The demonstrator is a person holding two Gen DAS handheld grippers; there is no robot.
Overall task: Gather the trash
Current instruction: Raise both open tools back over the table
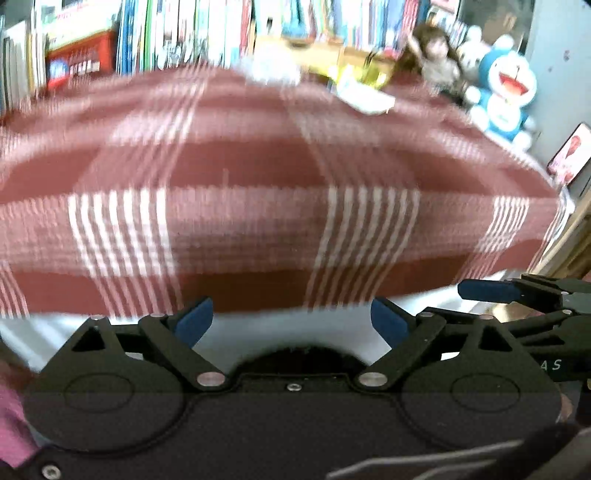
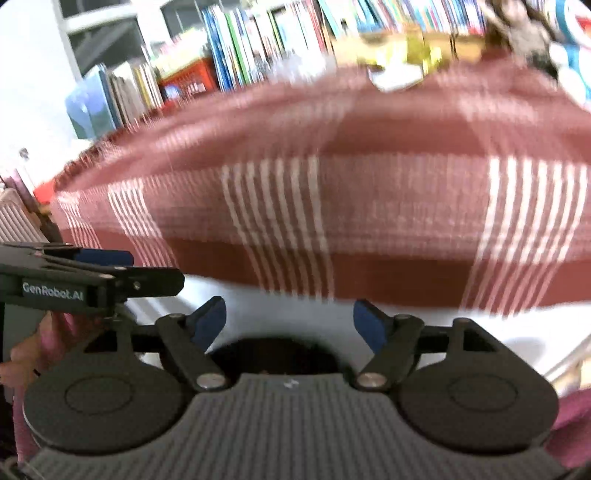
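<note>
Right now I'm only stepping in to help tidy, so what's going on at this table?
A person holds a gripper in each hand over the near edge of a red plaid tablecloth. The left gripper and right gripper are both open with nothing between their fingers. The trash is untouched at the far side: a white crumpled wad and yellow and white wrappers, in front of a bookshelf. Both views are blurred, so finer detail is unclear.
</note>
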